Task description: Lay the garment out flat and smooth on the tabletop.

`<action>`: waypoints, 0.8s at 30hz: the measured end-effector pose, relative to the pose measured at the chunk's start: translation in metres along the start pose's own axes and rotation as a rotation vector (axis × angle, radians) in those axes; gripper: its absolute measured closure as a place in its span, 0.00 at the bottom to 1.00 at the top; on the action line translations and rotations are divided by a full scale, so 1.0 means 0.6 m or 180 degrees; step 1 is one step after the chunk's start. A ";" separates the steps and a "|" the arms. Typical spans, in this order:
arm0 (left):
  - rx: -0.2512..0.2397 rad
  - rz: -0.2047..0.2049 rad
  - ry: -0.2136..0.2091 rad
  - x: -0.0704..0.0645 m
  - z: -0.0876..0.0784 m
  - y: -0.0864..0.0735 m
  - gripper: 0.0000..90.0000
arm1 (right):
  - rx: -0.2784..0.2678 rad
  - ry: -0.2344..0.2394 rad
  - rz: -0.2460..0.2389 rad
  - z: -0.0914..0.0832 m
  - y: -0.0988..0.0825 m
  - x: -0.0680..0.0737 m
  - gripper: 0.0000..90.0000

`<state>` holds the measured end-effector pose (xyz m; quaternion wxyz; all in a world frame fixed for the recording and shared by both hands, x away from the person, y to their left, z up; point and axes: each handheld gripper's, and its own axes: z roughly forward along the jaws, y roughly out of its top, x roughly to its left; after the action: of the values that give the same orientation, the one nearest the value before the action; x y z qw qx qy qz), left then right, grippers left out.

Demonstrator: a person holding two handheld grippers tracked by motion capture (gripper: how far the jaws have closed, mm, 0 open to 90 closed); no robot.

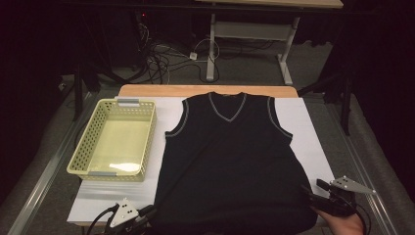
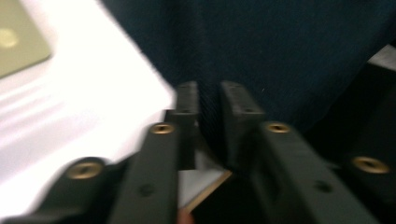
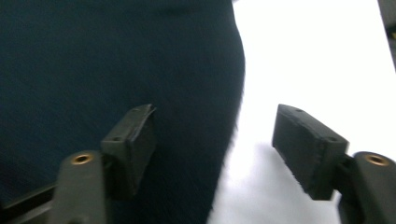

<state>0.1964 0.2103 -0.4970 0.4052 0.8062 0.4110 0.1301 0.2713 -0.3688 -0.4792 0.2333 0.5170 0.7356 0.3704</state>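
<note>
A dark sleeveless V-neck vest (image 1: 230, 156) with grey trim lies flat on the white sheet (image 1: 303, 127), hem toward me. My left gripper (image 1: 149, 215) sits at the vest's near left corner. In the left gripper view its jaws (image 2: 209, 107) stand only a narrow gap apart, and the vest's (image 2: 280, 51) corner fabric shows in that gap. My right gripper (image 1: 313, 196) is at the vest's near right corner. In the right gripper view it (image 3: 212, 135) is open wide. One jaw is over the vest (image 3: 93, 56) and the other over the white sheet (image 3: 317, 56), with the vest's side edge between them.
A pale yellow perforated basket (image 1: 83, 147) stands empty on the table's left side, beside the vest. The wooden table edge (image 1: 161, 90) shows beyond the sheet. Cables and another table's legs (image 1: 211, 49) are on the floor behind.
</note>
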 end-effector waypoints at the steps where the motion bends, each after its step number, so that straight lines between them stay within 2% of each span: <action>1: -0.0037 -0.0028 -0.0009 0.002 0.000 0.003 0.70 | 0.0055 -0.0035 0.0003 0.002 -0.003 0.000 0.33; 3: -0.0148 -0.0092 -0.0038 0.006 0.002 0.009 0.60 | 0.0040 -0.0077 -0.0070 0.002 -0.007 0.005 0.37; 4: -0.0197 -0.0092 -0.0047 0.007 0.002 0.011 0.56 | 0.0055 -0.0104 -0.0133 0.000 -0.008 0.010 0.47; 5: -0.0233 -0.0074 -0.0036 0.006 0.003 0.014 0.54 | 0.0032 -0.0041 -0.0226 -0.001 -0.011 0.013 0.60; 8: -0.0264 -0.0007 -0.0052 0.001 0.010 0.022 0.49 | -0.0033 0.0174 -0.0278 -0.005 -0.018 0.019 0.91; 9: -0.0259 0.0014 -0.0069 0.000 0.013 0.025 0.49 | -0.0034 0.0227 -0.0283 -0.008 -0.020 0.021 0.93; 12: -0.0259 0.0068 -0.0143 -0.003 0.023 0.037 0.49 | -0.0060 0.0153 -0.0436 -0.023 -0.027 0.028 0.97; 14: -0.0268 0.0108 -0.0200 -0.004 0.031 0.048 0.49 | -0.0092 0.0064 -0.0454 -0.041 -0.035 0.026 0.97; 20: -0.0269 0.0234 -0.0385 -0.018 0.064 0.081 0.48 | -0.0172 -0.0138 -0.0281 -0.106 -0.075 -0.004 0.98; 22: -0.0234 0.0290 -0.0387 -0.022 0.072 0.085 0.48 | -0.0164 -0.0248 -0.0233 -0.124 -0.088 -0.017 0.98; 24: -0.0182 0.0314 -0.0337 -0.020 0.078 0.086 0.48 | -0.0165 -0.0248 -0.0133 -0.132 -0.095 -0.029 0.97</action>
<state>0.2430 0.1584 -0.4862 0.4424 0.8193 0.3448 0.1189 0.1863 -0.4199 -0.4760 0.2828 0.5094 0.7267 0.3640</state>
